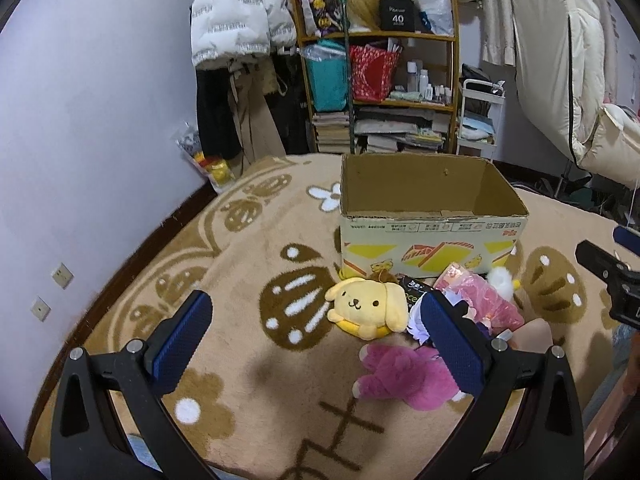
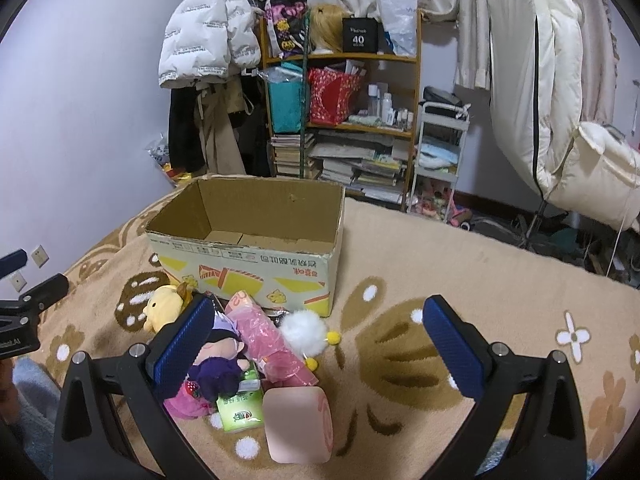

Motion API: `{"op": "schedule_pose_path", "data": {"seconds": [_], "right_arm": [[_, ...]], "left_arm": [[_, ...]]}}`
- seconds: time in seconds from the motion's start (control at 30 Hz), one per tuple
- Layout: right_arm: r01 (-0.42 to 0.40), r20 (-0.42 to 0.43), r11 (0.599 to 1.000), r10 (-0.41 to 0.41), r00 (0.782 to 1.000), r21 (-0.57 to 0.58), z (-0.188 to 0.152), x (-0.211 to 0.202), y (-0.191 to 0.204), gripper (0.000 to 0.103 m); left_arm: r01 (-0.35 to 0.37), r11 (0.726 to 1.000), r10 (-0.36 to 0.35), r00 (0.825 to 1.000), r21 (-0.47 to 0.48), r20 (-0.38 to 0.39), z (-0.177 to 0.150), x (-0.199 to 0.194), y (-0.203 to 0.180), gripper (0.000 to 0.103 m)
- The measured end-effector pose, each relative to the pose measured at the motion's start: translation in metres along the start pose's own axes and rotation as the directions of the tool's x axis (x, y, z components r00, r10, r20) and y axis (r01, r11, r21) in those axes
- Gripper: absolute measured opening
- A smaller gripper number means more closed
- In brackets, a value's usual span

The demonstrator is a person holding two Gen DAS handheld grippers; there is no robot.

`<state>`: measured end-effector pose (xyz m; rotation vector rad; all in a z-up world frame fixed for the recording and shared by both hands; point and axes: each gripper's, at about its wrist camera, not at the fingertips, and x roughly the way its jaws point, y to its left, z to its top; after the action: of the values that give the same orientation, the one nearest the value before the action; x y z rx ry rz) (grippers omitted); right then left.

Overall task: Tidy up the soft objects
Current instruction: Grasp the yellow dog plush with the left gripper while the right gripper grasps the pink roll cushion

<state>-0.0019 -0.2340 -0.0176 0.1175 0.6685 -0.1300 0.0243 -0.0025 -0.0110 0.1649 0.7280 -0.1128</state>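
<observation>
The cardboard box (image 1: 428,216) is taken as the landmark: it stands open and empty on the patterned blanket (image 1: 248,360), and the soft toys are heaped just in front of its printed wall. The yellow dog plush (image 1: 366,307) lies at the left end of that heap, squarely ahead of the left tongs (image 1: 316,344) — spread wide, nothing held. The right tongs (image 2: 318,344) are likewise wide and empty, aimed past the heap's right edge, so the left is judged nearer.
</observation>
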Motion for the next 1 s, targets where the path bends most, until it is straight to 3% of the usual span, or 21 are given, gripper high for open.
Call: {"op": "schedule_pose_path", "data": {"seconds": [0.23, 0.4, 0.67, 0.8, 1.0], "right_arm": [[-0.049, -0.099, 0.995, 0.058, 0.993, 0.086, -0.003, 0.025, -0.012, 0.103], [-0.078, -0.194, 0.989, 0.101, 0.976, 0.126, -0.009, 0.049, -0.014, 0.103], [-0.085, -0.36, 0.984, 0.136, 0.923, 0.155, -0.028, 0.083, -0.014, 0.103], [-0.09, -0.429, 0.981, 0.158, 0.89, 0.174, -0.037, 0.095, -0.015, 0.103], [-0.086, -0.491, 0.984, 0.154, 0.858, 0.158, -0.045, 0.107, -0.011, 0.103]], "left_arm": [[0.001, 0.999, -0.005, 0.994, -0.035, -0.112, -0.001, 0.037, -0.001, 0.103], [0.009, 1.0, -0.013, 0.985, -0.026, -0.175, -0.004, 0.059, -0.005, 0.103], [0.069, 0.998, -0.068, 0.951, -0.007, -0.303, -0.017, 0.092, -0.02, 0.103], [0.072, 0.997, -0.072, 0.94, -0.013, -0.334, -0.019, 0.104, -0.024, 0.103], [0.074, 0.997, -0.077, 0.929, -0.021, -0.361, -0.019, 0.123, -0.026, 0.103]]}}
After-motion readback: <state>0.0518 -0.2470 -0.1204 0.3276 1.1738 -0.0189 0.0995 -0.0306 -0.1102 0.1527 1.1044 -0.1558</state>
